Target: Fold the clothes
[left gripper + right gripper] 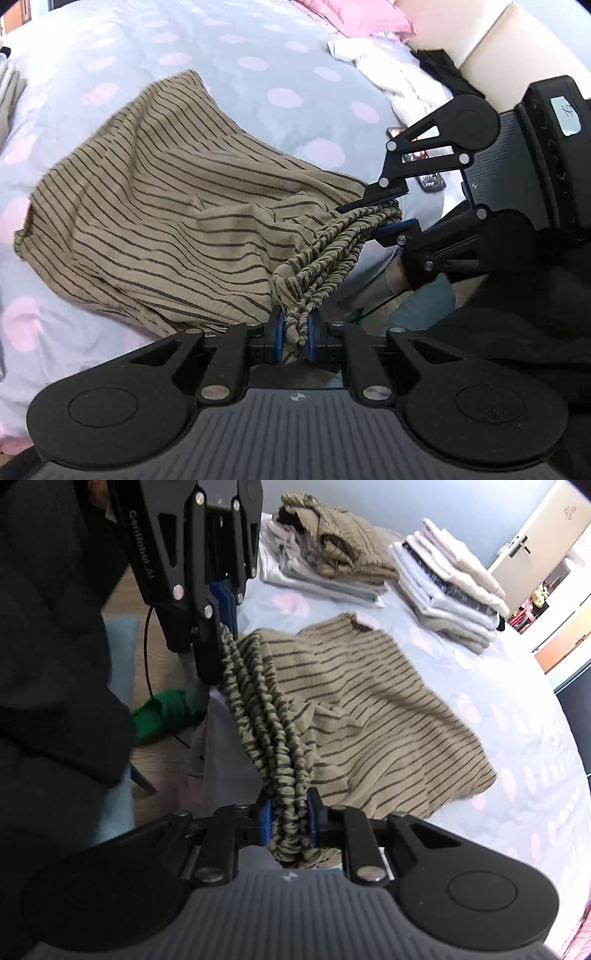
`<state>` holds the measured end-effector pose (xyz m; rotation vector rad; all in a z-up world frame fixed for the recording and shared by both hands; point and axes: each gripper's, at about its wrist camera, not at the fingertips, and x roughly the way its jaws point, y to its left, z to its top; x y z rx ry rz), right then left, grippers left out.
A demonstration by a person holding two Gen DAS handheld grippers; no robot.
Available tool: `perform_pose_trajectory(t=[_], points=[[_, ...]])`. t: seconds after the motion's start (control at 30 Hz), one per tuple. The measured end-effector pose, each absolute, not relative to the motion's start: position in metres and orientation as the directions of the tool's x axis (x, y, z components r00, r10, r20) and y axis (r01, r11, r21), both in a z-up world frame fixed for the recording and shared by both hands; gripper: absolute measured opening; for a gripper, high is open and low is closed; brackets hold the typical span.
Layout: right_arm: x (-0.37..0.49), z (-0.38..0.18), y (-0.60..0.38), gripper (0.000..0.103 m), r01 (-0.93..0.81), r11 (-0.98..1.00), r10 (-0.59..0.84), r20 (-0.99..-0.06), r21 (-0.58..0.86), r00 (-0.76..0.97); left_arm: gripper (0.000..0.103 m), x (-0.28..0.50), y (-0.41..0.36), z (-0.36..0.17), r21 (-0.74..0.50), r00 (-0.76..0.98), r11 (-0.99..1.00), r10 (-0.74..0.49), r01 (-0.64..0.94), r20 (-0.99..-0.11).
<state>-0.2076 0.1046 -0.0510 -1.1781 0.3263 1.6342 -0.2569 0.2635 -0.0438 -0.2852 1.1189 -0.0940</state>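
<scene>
The striped garment [155, 206], tan with thin dark lines, lies spread on the bed [258, 44], its elastic waistband [266, 716] lifted clear of the cover at the near edge. Both grippers hold that band. The left gripper [295, 332] has its blue-padded fingers clamped on a bunched end of it, and the right gripper [290, 818] has its fingers closed on the gathered elastic at the other end, so the band runs taut between the two while the body of the cloth trails away toward 11 o'clock in the left wrist view and toward 2 o'clock in the right.

As I judge it, the step in hand is a two-point hold on the waistband, which would suit either drawing the garment flat and square on the bed or carrying that edge over to make a fold. The cloth is rumpled in the middle, so it is not laid smooth now.

Whichever it is, the next move calls for both grippers travelling together at equal tension, so the band stays level and the cloth does not twist.

In the right wrist view, folded stacks [450, 590] sit at 1 o'clock — and a looser heap [332, 550] at 12 o'clock.
</scene>
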Motion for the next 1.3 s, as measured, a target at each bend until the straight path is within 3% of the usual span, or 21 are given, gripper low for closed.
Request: perform_pose_trajectory(t=[0.23, 0.43, 0.73, 0.97, 1.0, 1.07, 1.13, 1.3], points=[[-0.179, -0.014, 0.157, 0.021, -0.874, -0.315, 0.648, -0.757, -0.37, 0.087, 0.01, -0.245, 0.301, -0.003, -0.23, 0.502, 0.965, -0.137, -0.128, -0.854], [-0.137, -0.006, 0.235, 0.022, -0.915, -0.266, 0.647, -0.76, -0.302, 0.062, 0.01, -0.214, 0.366, 0.005, -0.188, 0.497, 0.954, -0.049, -0.233, -0.866], [-0.074, -0.054, 0.343, 0.023, -0.957, -0.199, 0.578, -0.814, -0.209, 0.057, 0.01, -0.154, 0.473, -0.057, -0.231, 0.438, 0.906, -0.058, -0.354, -0.897], [-0.045, -0.114, 0.398, 0.024, -0.971, -0.197, 0.517, -0.856, -0.138, 0.017, 0.01, -0.141, 0.513, -0.116, -0.275, 0.4, 0.872, -0.102, -0.405, -0.911], [-0.044, -0.119, 0.4, 0.027, -0.971, -0.202, 0.512, -0.859, -0.132, 0.01, 0.011, -0.141, 0.517, -0.121, -0.278, 0.396, 0.869, -0.104, -0.41, -0.912], [-0.04, -0.126, 0.404, 0.044, -0.974, -0.188, 0.51, -0.86, -0.128, 0.015, 0.012, -0.142, 0.523, -0.129, -0.278, 0.391, 0.858, -0.099, -0.433, -0.915], [-0.032, -0.128, 0.407, 0.055, -0.98, -0.152, 0.522, -0.852, -0.125, 0.027, 0.02, -0.148, 0.522, -0.123, -0.264, 0.404, 0.846, -0.065, -0.462, -0.913], [-0.008, -0.114, 0.397, 0.058, -0.998, -0.01, 0.549, -0.834, -0.07, 0.053, 0.035, -0.163, 0.518, -0.108, -0.233, 0.43, 0.812, 0.024, -0.534, -0.902]])
